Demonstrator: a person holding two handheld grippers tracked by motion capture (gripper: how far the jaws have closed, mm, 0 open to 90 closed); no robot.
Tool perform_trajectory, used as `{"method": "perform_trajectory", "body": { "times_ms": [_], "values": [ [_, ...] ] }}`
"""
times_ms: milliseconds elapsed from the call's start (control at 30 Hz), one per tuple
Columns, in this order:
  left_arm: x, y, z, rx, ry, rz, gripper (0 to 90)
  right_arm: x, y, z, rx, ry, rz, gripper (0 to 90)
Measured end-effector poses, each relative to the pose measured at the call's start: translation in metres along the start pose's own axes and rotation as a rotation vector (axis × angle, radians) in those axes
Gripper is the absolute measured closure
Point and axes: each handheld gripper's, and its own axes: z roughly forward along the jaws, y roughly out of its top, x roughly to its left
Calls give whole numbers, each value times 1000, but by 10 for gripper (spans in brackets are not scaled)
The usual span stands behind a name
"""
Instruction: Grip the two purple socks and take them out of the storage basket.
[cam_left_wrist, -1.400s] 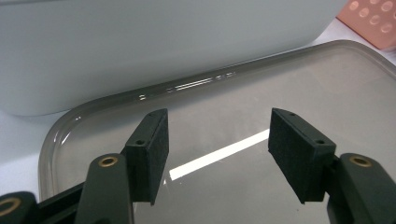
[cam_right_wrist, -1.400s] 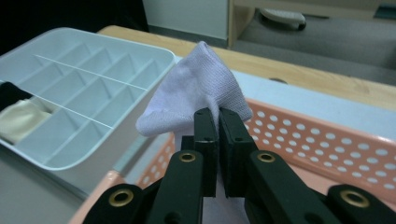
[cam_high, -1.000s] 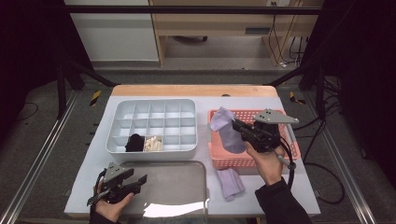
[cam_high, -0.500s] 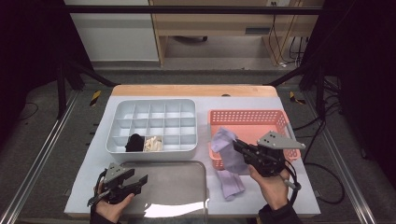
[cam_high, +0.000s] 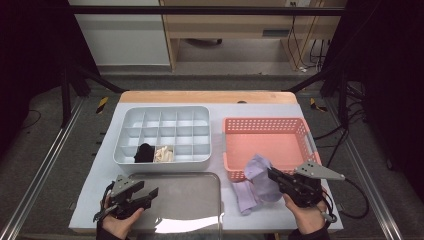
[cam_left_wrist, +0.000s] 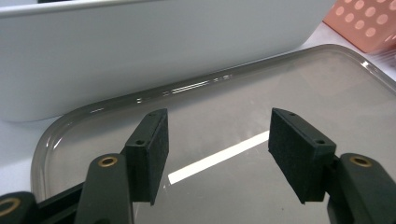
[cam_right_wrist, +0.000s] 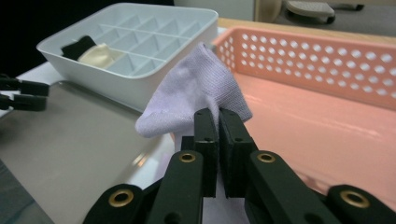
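I am seeing two lilac socks: my right gripper (cam_high: 274, 176) is pinching one sock (cam_high: 260, 175) tight, now pulled out past the basket's (cam_high: 263, 125) front edge; the other sock (cam_high: 244, 196) is lying just below it. My left gripper (cam_high: 148, 195) is staying wide open over the bare tray (cam_high: 192, 200), with room all around.

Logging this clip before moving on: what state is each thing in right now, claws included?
Right claw: shut on the lilac sock.
Lilac sock: pinched, lifted, hanging over the basket's near edge.
Second lilac sock: lying flat on the table.
Left claw: open, holding nothing, over the grey tray.
Grey tray: bare.
Pink basket: nothing lying in it.
White divided box: two near cells filled, one dark item, one cream.
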Motion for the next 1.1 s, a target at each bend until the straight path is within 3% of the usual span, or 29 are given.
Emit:
{"method": "perform_trajectory", "body": {
  "times_ms": [433, 533, 800, 833, 1000, 1100],
  "values": [
    [1, 0, -1, -3, 2, 0, 375, -20, -31, -3, 96, -78, 32, 870],
    [0, 0, -1, -3, 0, 3, 375, -25, -41, 4, 155, -116, 24, 870],
    [-1, 0, -1, -4, -1, 2, 375, -34, -57, 24, 252, -160, 22, 870],
    [-1, 0, -1, -4, -1, 2, 375, -35, -61, 28, 275, -184, 16, 868],
    [-1, 0, 0, -1, -3, 3, 375, -40, -66, 34, 296, -212, 21, 862],
    [-1, 0, -1, -1, -4, 2, 375, -44, -70, 42, 321, -234, 34, 811]
  ]
}}
